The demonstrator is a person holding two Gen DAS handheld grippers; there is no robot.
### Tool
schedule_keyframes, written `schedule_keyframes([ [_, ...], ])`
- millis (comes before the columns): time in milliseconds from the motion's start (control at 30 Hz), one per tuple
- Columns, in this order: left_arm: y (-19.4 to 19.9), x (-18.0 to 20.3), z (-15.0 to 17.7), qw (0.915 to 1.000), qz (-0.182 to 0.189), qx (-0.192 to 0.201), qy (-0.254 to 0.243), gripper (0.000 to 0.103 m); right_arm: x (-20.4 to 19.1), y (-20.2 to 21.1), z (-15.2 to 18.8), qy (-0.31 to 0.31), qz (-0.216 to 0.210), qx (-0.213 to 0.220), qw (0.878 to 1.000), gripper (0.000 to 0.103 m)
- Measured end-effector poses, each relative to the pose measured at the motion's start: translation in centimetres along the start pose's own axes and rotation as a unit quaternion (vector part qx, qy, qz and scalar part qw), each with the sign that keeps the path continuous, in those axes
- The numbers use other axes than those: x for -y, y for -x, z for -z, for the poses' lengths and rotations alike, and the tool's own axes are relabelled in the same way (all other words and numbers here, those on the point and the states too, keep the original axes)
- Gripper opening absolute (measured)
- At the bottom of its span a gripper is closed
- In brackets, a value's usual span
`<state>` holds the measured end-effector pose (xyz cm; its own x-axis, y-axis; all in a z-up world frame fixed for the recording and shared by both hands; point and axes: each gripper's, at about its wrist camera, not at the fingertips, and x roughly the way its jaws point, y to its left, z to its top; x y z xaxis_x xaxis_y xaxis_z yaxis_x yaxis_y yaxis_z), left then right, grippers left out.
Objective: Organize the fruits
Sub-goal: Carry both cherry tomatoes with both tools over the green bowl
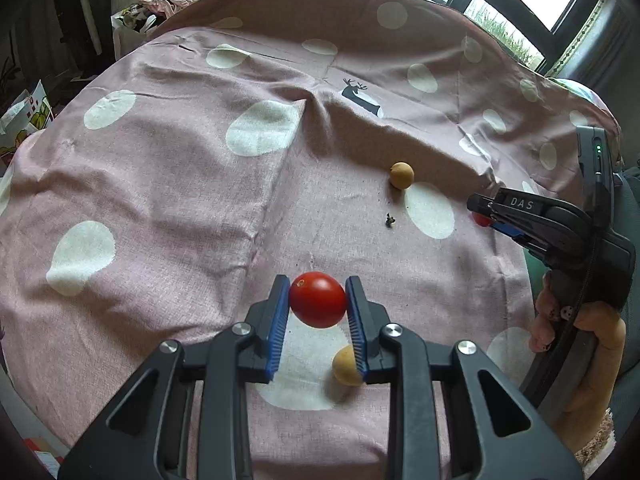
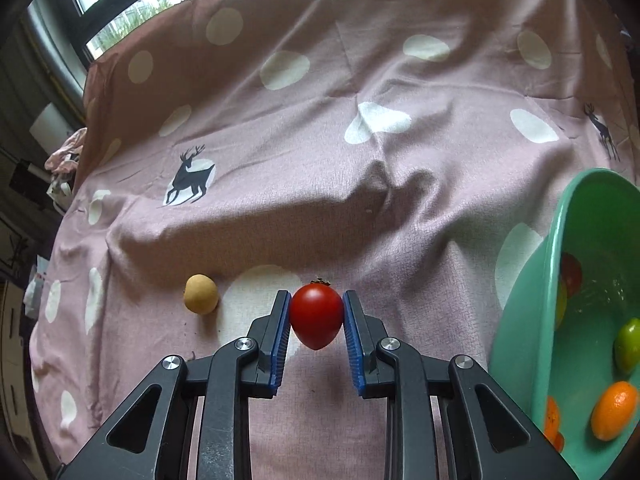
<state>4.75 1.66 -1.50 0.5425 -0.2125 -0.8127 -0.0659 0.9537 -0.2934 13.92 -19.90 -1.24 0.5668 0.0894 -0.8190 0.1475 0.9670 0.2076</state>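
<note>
Pinching one red tomato (image 1: 317,299) apiece, my left gripper (image 1: 317,300) and right gripper (image 2: 316,316) sit nearly closed, pads pressed on each fruit (second tomato (image 2: 316,316)). Right of my right jaws stands the green bowl (image 2: 532,300); beyond the left jaws lies a tan fruit (image 1: 401,175).

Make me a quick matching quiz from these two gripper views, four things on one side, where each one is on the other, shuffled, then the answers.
Things:
1. left gripper
2. right gripper
3. green bowl
4. tan round fruit

Places or states:
A. lying loose on the pink spotted cloth
B. shut on a tomato with no stem cap
C. holding an orange fruit and a green one
D. shut on a tomato with its dark stem cap

Pairs: 1-B, 2-D, 3-C, 4-A
</note>
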Motion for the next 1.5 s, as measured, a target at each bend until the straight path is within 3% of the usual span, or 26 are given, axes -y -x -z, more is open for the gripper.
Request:
schedule_keyframes([
  [333,3.2,1.4,0.1,0.9977,0.014,0.065,-0.015,0.028,1.2,7.7,1.3,-0.018,-0.052,0.073,0.996,0.026],
  [467,4.8,2.2,0.2,0.9950,0.028,0.092,-0.028,0.028,2.2,10.9,2.8,-0.023,-0.049,0.110,0.992,0.026],
  [600,5.8,2.9,0.5,0.9929,0.039,0.106,-0.037,0.028,3.6,12.3,4.2,-0.039,-0.050,0.121,0.991,0.026],
  [867,7.4,5.0,1.1,0.9880,0.060,0.135,-0.044,0.028,6.2,14.9,4.5,-0.063,-0.024,0.167,0.984,0.026],
  [1067,7.8,9.4,1.1,0.9831,0.060,0.151,-0.084,0.028,9.6,16.3,4.4,-0.090,-0.015,0.191,0.977,0.026],
  [1300,6.9,16.6,1.5,0.9740,0.085,0.146,-0.151,0.028,14.3,16.3,4.6,-0.141,-0.013,0.185,0.972,0.026],
  [1500,4.9,22.1,2.1,0.9661,0.114,0.118,-0.200,0.028,17.6,16.4,5.0,-0.175,-0.012,0.178,0.968,0.026],
])
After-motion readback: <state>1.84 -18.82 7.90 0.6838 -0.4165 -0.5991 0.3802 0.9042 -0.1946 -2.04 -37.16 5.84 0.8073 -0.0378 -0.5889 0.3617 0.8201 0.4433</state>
